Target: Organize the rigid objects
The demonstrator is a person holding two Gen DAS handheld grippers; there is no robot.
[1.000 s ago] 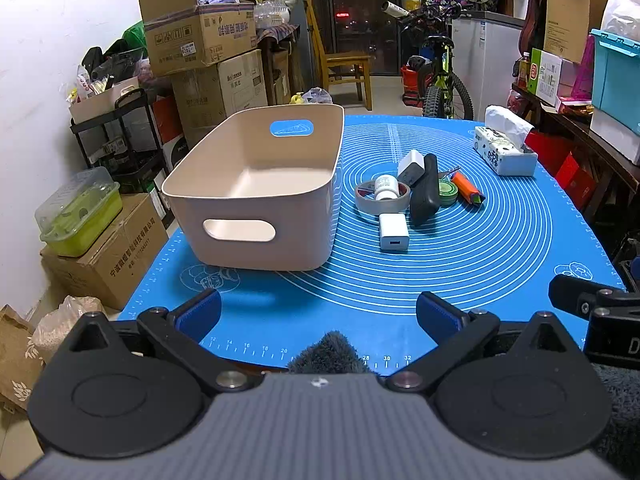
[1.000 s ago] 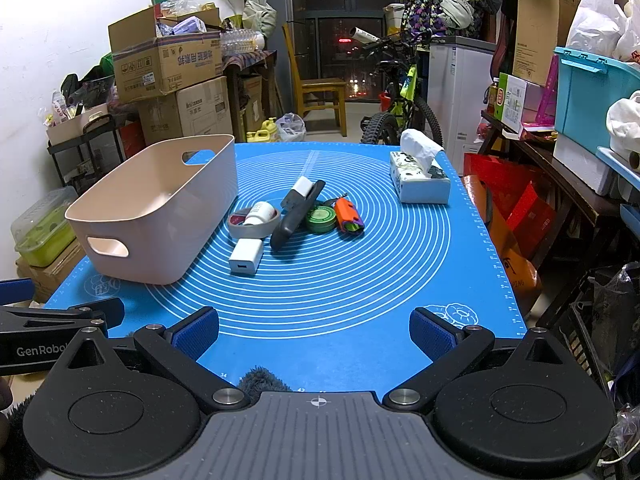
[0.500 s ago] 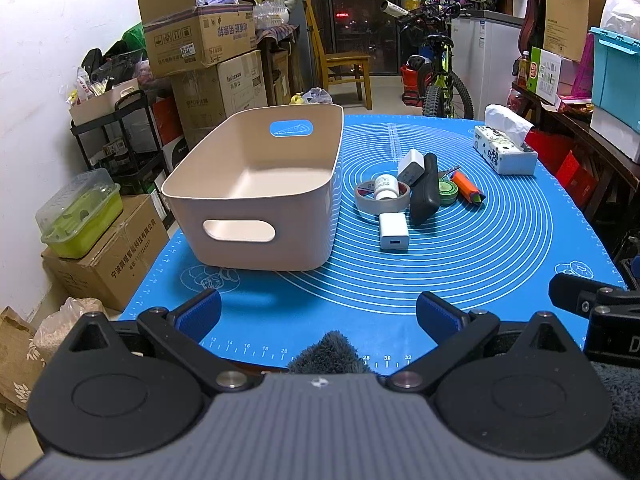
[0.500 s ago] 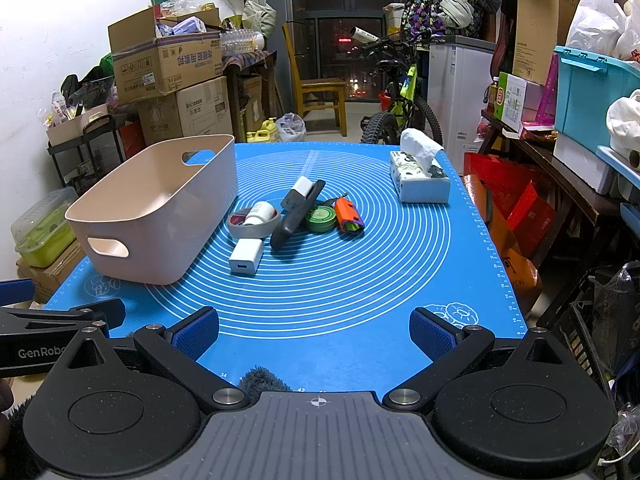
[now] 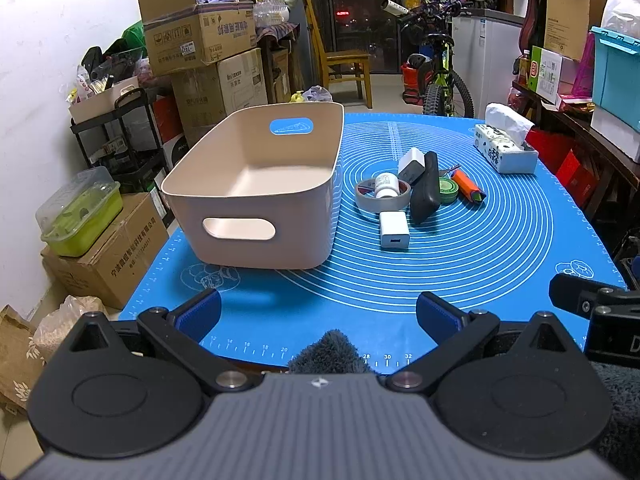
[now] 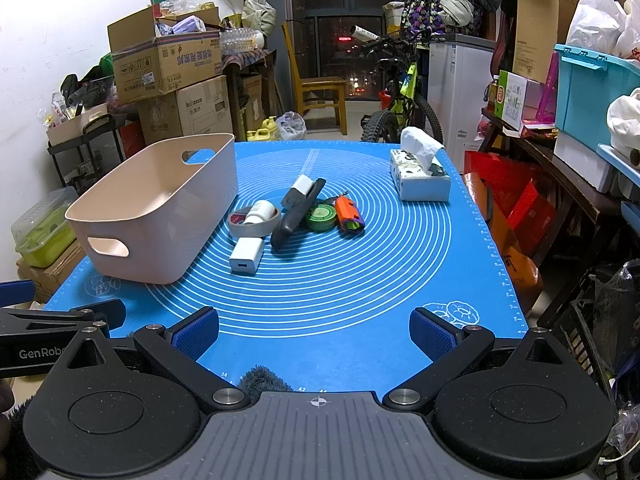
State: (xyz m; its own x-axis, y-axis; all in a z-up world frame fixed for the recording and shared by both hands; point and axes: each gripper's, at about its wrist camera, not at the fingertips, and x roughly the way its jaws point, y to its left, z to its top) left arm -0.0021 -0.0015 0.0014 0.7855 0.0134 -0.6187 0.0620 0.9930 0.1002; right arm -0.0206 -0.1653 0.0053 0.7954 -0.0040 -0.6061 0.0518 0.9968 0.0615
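I have both sets of jaws spread wide with nothing between them: my left gripper [image 5: 318, 314] and my right gripper [image 6: 314, 334] hover level over the near edge of the blue mat [image 6: 360, 280], side by side, pointing across the table. From the right wrist view I catch only a black sliver of the left one at the frame's left edge. Ahead, well apart from either gripper, the beige bin [image 5: 256, 196] stands empty on the left of the mat. Just right of it lies the cluster: a white charger [image 5: 394, 230] nearest me, a grey tape roll [image 5: 382, 200] with a small white bottle [image 5: 386, 185] inside its ring, a black case [image 5: 426, 194] leaning over a second white block [image 5: 412, 163], a green tin [image 5: 448, 191] and an orange item [image 5: 466, 187] whose make I can't tell. Something thin pokes out behind the case, mostly hidden. A tissue box [image 5: 506, 152] sits farther right.
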